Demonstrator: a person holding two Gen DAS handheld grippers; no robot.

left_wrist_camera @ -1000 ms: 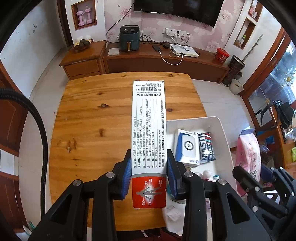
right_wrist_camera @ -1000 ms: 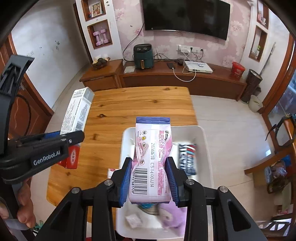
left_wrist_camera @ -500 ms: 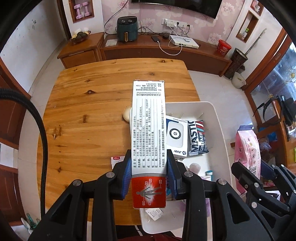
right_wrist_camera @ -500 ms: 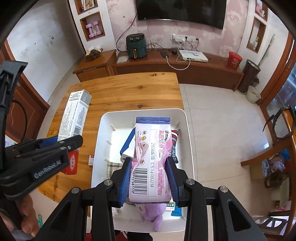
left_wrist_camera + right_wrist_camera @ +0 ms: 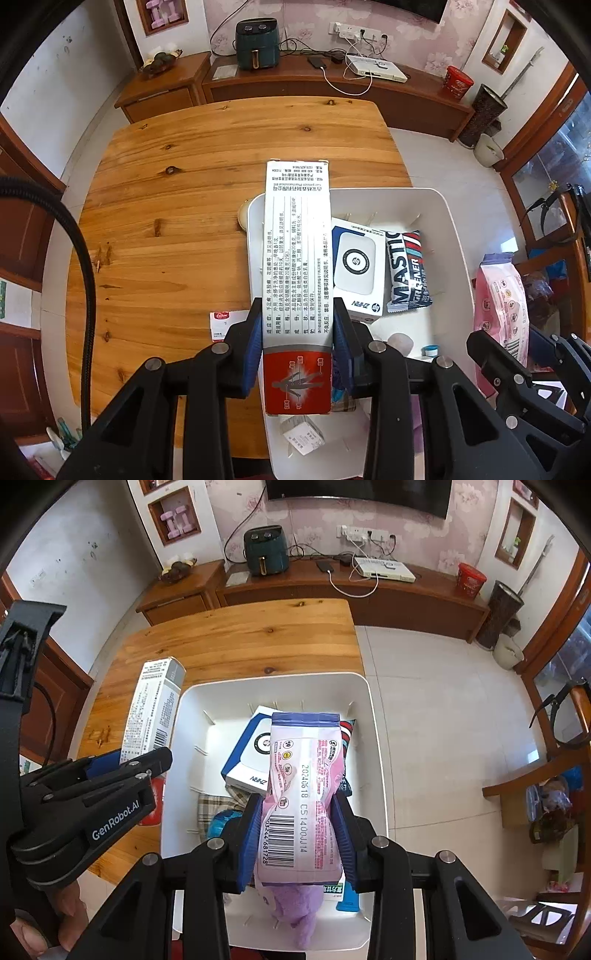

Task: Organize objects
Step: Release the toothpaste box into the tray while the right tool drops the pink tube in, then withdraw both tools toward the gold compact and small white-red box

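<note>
My left gripper [image 5: 297, 325] is shut on a long white carton with a red end [image 5: 296, 266], held above the left rim of the white bin [image 5: 445, 218]. The same carton [image 5: 153, 710] and the left gripper [image 5: 125, 764] show at the left of the right wrist view. My right gripper [image 5: 299, 812] is shut on a pink and white soft pack [image 5: 303, 794], held over the middle of the bin [image 5: 373, 731]. In the left wrist view the pink pack [image 5: 502, 302] appears at the far right.
The bin sits on a wooden table [image 5: 177, 206] and holds a white-and-blue device box [image 5: 356, 266], a dark snack bag [image 5: 406, 271], a purple plush [image 5: 295, 908], a plaid cloth [image 5: 214, 808] and a blue tube [image 5: 347, 899]. A small red-and-white packet [image 5: 223, 323] lies on the table.
Both grippers have come down and moved nearer over the bin, still gripping the carton and the pink pack. More of the bin's contents show beneath them.
</note>
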